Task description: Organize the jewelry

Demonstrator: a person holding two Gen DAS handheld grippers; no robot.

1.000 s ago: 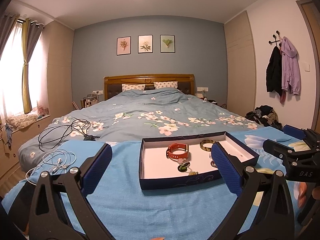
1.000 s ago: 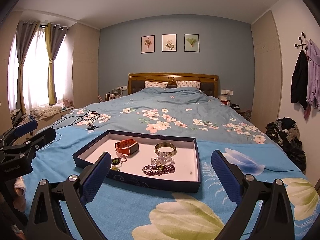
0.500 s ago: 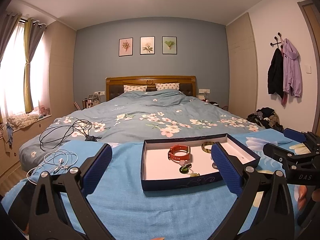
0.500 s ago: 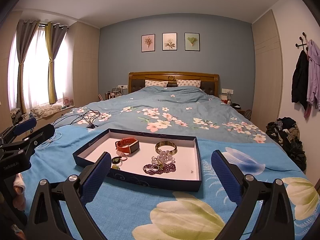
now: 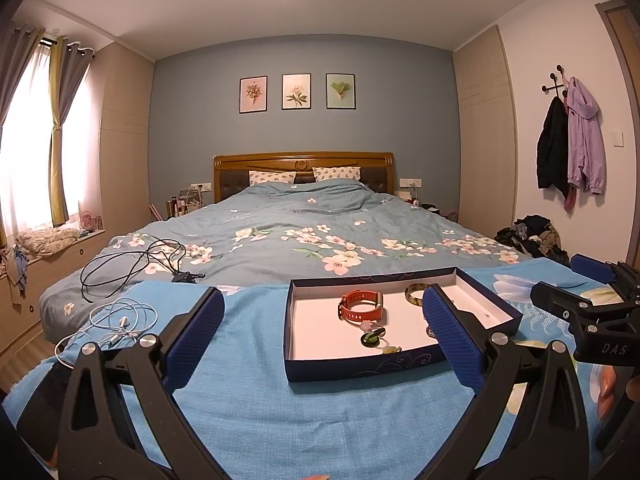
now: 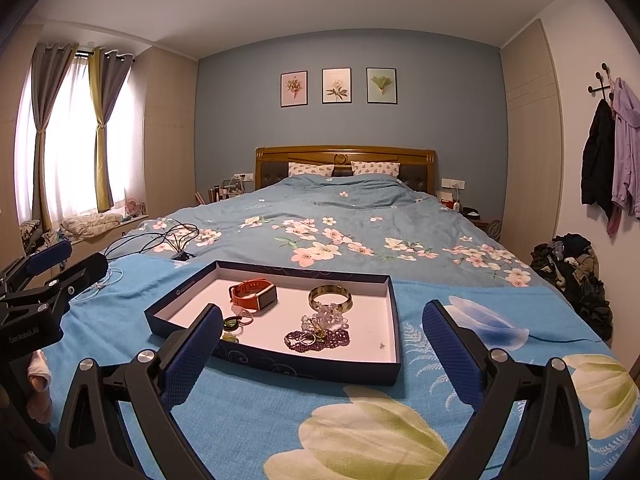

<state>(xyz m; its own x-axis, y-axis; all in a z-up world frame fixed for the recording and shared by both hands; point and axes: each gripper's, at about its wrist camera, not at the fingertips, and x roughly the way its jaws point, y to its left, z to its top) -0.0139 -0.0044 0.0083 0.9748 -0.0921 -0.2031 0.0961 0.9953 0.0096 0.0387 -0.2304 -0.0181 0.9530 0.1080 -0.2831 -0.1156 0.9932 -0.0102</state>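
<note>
Claws first: I hold both spread wide and empty, left claw, right claw. Over the last second the views only tilted a little; nothing in the tray shifted, so the task stands where it did. From my right claw, the beads lie just ahead at 12 o'clock, the watch at 11, and the bangle beyond at 12.

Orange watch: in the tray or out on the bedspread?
In. The orange watch lies on the white floor of the tray, inside its dark blue walls, left of the gold bangle.
</note>
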